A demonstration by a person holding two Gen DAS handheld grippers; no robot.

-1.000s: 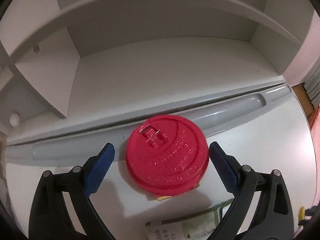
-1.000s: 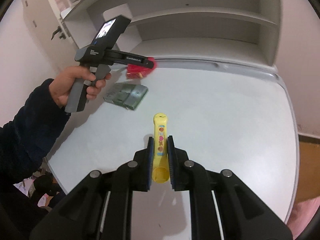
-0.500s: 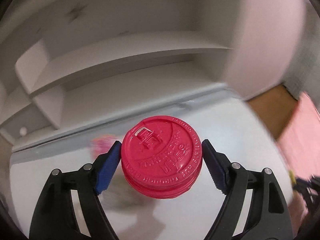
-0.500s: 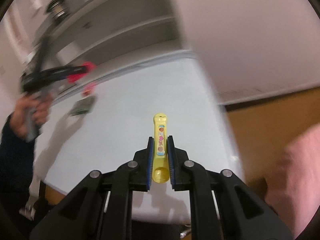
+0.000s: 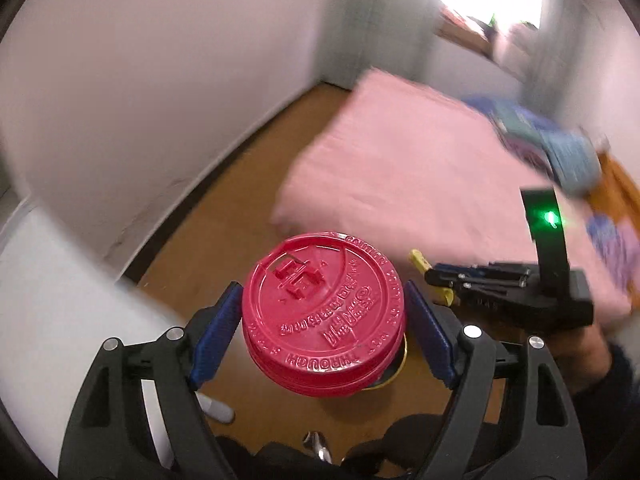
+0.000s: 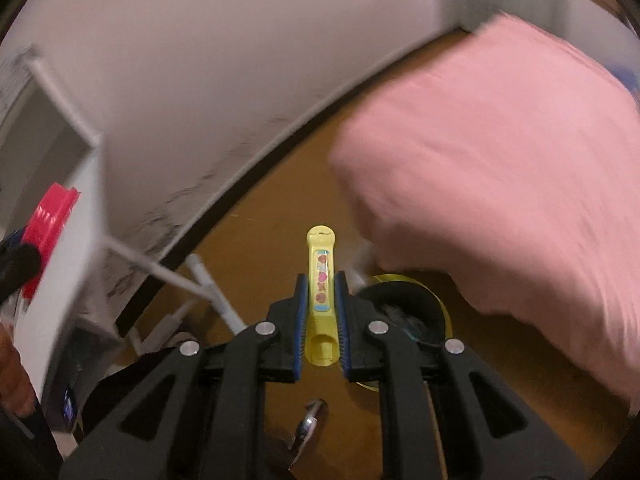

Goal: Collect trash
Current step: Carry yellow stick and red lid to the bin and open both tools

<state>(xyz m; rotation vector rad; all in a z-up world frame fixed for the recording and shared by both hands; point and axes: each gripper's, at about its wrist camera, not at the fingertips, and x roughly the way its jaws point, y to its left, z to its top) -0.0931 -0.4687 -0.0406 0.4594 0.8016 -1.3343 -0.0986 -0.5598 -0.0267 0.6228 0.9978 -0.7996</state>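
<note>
A paper cup with a red lid [image 5: 320, 300] sits between the blue pads of my left gripper [image 5: 323, 320], which is shut on it and holds it above the wooden floor. In the right wrist view the same red lid [image 6: 50, 216] shows at the far left. My right gripper [image 6: 321, 292] is shut on a yellow plastic stick with a sticker [image 6: 320, 264]. Just beyond and below it stands a bin with a yellow rim [image 6: 440, 304] and a black liner. The left wrist view catches the right gripper [image 5: 430, 276] with the yellow stick [image 5: 418, 259], and a bit of the bin rim [image 5: 394, 376] under the cup.
A bed with a pink cover [image 6: 500, 160] fills the right side. The white wall with its dark baseboard [image 6: 240, 208] runs behind. The white desk [image 5: 52, 300] and its white frame [image 6: 208, 280] are at the left. Brown wooden floor [image 5: 224, 240] lies between.
Both views have swung from the white desk to the floor and bed. The left pads closed on the red-lidded cup and carried it off the desk. The right gripper kept the yellow stick.
</note>
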